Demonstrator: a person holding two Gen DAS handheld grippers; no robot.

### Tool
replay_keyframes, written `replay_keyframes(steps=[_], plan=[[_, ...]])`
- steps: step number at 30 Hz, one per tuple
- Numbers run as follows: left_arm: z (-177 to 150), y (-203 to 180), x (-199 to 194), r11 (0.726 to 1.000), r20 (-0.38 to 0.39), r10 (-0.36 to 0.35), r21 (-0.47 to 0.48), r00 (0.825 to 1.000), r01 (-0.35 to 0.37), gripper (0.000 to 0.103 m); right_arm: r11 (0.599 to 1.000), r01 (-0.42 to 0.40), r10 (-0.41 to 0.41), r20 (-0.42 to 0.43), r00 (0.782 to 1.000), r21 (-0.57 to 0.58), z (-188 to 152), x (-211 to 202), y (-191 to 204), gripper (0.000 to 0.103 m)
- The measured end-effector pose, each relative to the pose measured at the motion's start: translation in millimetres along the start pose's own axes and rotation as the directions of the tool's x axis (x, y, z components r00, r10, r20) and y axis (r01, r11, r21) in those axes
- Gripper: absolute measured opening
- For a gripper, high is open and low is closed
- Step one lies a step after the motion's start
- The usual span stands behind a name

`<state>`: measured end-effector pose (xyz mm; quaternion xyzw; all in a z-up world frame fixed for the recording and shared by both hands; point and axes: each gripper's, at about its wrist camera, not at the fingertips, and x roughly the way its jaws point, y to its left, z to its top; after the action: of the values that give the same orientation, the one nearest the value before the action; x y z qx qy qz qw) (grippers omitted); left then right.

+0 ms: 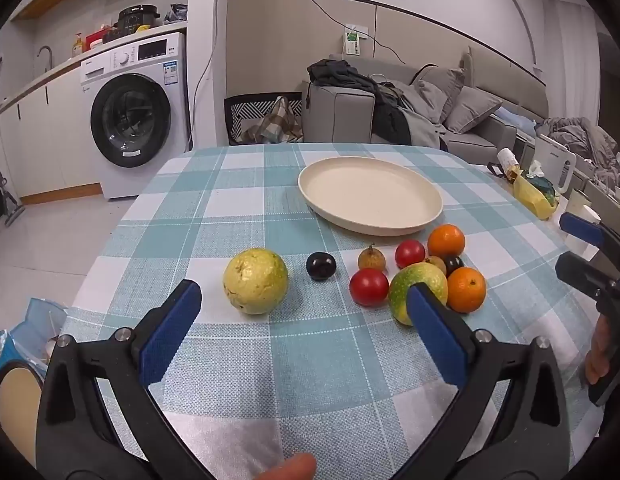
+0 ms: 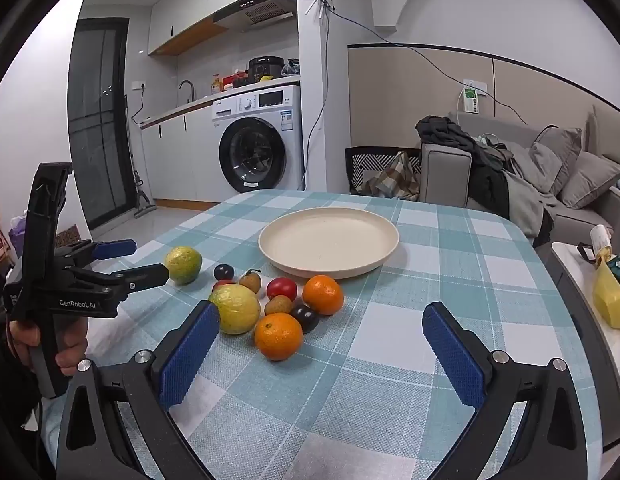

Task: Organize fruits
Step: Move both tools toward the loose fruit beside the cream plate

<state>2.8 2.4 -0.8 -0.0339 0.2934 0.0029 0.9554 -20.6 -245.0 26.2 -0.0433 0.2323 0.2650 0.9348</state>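
- The fruits sit on my checked tablecloth (image 1: 310,360), all on the near side of the cream plate (image 1: 370,196), which holds nothing.
- One yellow-green guava (image 1: 255,280) lies alone to the left, with a dark plum (image 1: 321,265) just beside it.
- The rest form a tight cluster: a second guava (image 2: 234,308), two red tomatoes (image 1: 369,286) (image 1: 409,253), two oranges (image 1: 466,289) (image 1: 446,241), two small brown fruits (image 1: 371,258) (image 2: 277,304) and another dark plum (image 2: 304,317) (several touch one another).
- My left gripper (image 1: 305,300) hovers above the cloth, jaws spread wide, nothing between them; the lone guava lies just ahead.
- My right gripper (image 2: 322,320) is likewise wide apart and empty, with the near orange and second guava just ahead of its left finger.
- Behind the table: a washing machine (image 2: 257,140) and a grey sofa (image 2: 550,184).
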Motion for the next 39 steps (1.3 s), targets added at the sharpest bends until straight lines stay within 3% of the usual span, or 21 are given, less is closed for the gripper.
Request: replay_keyframes(steps=[2, 9, 39], plan=[[-2, 3, -11, 1.000, 0.053, 0.004, 0.003, 0.999, -0.004, 0.102, 1.000, -0.005, 0.005, -0.010, 1.000, -0.016, 1, 2, 1, 0.103], [-2, -2, -4, 1.000, 0.018, 0.011, 0.008, 1.000, -0.011, 0.102, 0.999, 0.006, -0.006, 0.018, 1.000, -0.037, 0, -1, 5, 0.103], [-2, -2, -5, 1.000, 0.023, 0.006, 0.004, 1.000, -0.006, 0.102, 0.999, 0.000, 0.001, 0.019, 1.000, -0.039, -1, -4, 7, 0.103]])
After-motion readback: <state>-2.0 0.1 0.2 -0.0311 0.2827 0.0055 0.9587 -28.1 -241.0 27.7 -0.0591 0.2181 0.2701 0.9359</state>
